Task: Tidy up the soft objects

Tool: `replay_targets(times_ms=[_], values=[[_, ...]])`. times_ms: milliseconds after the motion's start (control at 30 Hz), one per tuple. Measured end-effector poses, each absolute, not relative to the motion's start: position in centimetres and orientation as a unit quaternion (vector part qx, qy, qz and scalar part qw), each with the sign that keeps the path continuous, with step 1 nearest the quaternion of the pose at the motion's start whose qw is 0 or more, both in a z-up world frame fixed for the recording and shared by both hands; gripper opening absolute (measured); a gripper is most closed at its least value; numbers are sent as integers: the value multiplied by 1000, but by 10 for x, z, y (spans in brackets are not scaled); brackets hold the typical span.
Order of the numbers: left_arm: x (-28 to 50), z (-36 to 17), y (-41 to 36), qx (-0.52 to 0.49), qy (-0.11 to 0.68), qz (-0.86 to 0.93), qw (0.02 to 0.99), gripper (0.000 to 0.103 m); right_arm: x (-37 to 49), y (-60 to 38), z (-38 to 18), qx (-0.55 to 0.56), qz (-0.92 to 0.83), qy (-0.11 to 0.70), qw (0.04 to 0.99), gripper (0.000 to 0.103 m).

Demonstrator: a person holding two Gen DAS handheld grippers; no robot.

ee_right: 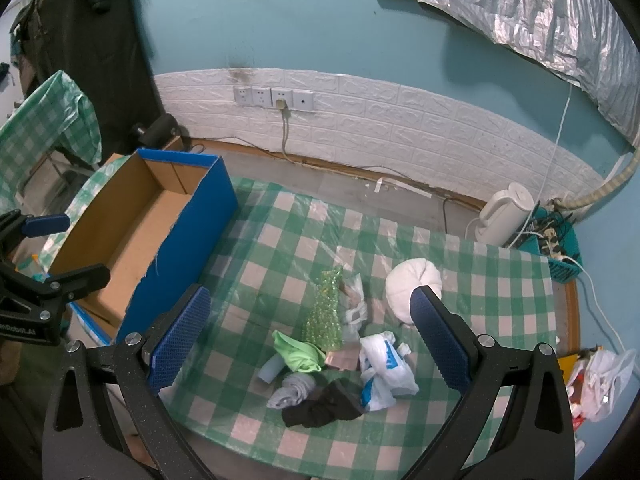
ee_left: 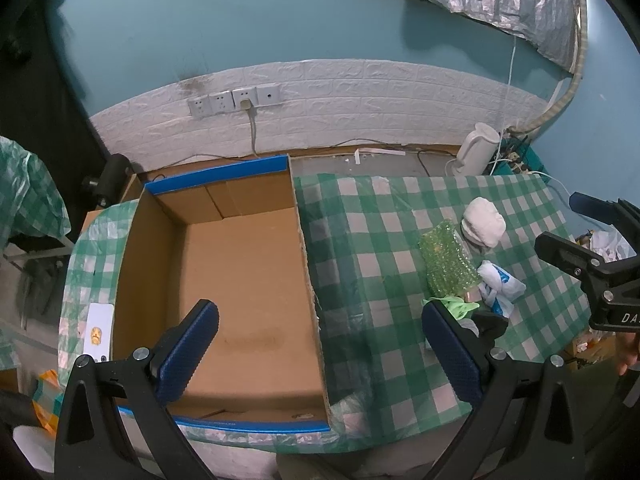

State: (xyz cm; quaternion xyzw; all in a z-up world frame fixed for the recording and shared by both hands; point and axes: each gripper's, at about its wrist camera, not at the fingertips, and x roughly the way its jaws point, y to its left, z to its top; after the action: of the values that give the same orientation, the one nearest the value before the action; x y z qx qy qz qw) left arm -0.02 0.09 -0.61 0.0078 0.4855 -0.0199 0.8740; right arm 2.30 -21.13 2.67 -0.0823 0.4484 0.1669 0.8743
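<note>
We hold 2 tongs spread wide — left gripper (ee_left: 320, 354) over the empty box (ee_left: 224, 288), right gripper (ee_right: 316, 340) above the soft pile (ee_right: 332, 356) — ready to grab.

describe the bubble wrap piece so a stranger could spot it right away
Start at the green-and-white checked tablecloth, to the right of the open cardboard box, where a small heap of soft things lies. The bubble wrap is the upright-looking strip at the heap's far side, left of the white rolled cloth. It alone is translucent green and covered in shiny bubbles.
</note>
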Motion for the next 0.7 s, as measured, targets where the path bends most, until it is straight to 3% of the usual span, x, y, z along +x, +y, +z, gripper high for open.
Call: replay_targets(times_ms=[700], values=[[-4,-10,-3,9,488,-21,872,103,23,-212,26,-81,167,450,873,100]])
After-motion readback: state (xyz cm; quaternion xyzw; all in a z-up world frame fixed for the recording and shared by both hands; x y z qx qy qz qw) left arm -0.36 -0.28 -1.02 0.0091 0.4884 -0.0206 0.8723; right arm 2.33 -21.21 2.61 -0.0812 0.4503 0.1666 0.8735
